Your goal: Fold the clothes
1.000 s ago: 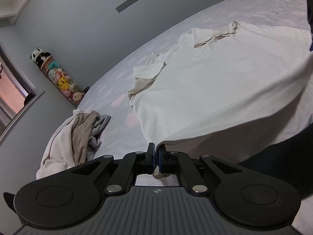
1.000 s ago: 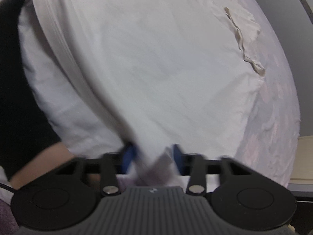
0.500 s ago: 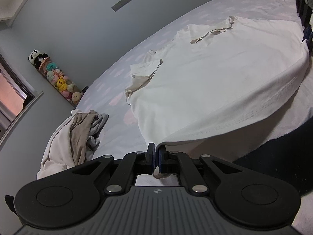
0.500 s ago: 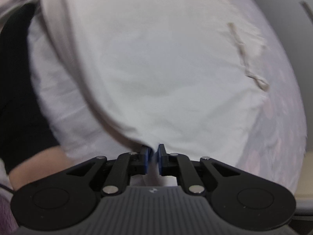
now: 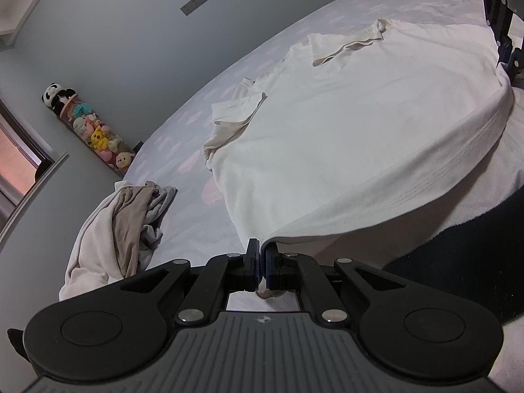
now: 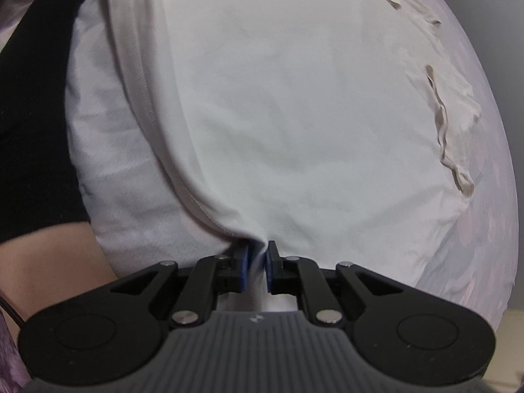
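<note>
Both tongs, left gripper [image 5: 262, 263] and right gripper [image 6: 257, 270], pinched nearly closed on hem corners of white t-shirt [image 5: 360, 137] spread mid-frame on bed [image 5: 183, 137]; looks soft, light, floppy, best held at corners.

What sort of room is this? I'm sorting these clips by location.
Most likely a bedroom. A white T-shirt lies spread on a bed with a pale patterned sheet, a pile of clothes sits near its edge, and stuffed toys are stacked against the grey wall.
</note>
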The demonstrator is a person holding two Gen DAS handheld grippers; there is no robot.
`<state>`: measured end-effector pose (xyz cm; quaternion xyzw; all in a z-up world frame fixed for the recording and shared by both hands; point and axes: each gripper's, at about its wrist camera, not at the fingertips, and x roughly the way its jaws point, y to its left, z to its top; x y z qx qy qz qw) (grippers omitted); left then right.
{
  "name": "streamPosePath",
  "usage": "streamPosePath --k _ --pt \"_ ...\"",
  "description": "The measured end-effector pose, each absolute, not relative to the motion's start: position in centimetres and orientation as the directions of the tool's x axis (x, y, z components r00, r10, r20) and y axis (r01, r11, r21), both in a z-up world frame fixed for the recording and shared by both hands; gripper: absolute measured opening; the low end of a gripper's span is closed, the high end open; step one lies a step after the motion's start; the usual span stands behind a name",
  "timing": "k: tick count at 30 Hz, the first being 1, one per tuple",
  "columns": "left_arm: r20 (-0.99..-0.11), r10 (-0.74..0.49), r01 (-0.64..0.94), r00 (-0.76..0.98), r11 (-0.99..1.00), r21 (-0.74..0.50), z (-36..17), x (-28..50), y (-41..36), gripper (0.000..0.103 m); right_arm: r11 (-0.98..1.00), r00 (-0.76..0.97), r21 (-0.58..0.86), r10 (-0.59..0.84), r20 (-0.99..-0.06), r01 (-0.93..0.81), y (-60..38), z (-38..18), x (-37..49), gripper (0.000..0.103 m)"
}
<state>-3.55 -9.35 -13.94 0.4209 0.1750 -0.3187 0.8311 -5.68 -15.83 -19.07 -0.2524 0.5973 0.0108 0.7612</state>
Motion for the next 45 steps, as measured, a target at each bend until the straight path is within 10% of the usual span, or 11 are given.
streamPosePath --k 19,26,45 --pt "-0.568 -0.334 0.657 0.752 0.453 0.603 -14.4 -3.3 -9.5 0.002 0.913 0.282 -0.343 -0.276 -0.919 -0.223 -17.3 -17.5 -7.3 0.036" --pt "-0.496 -0.354 0.609 0.793 0.493 0.622 -12.8 -4.1 -8.9 0.001 0.888 0.336 -0.433 -0.364 -0.869 -0.158 -16.3 -16.4 -8.4 0.01" --pt "-0.127 -0.447 0.423 0.885 0.662 0.619 1.4 -8.8 -6.2 0.001 0.747 0.689 -0.604 -0.593 -0.418 0.277 -18.9 0.6 -14.1 0.005"
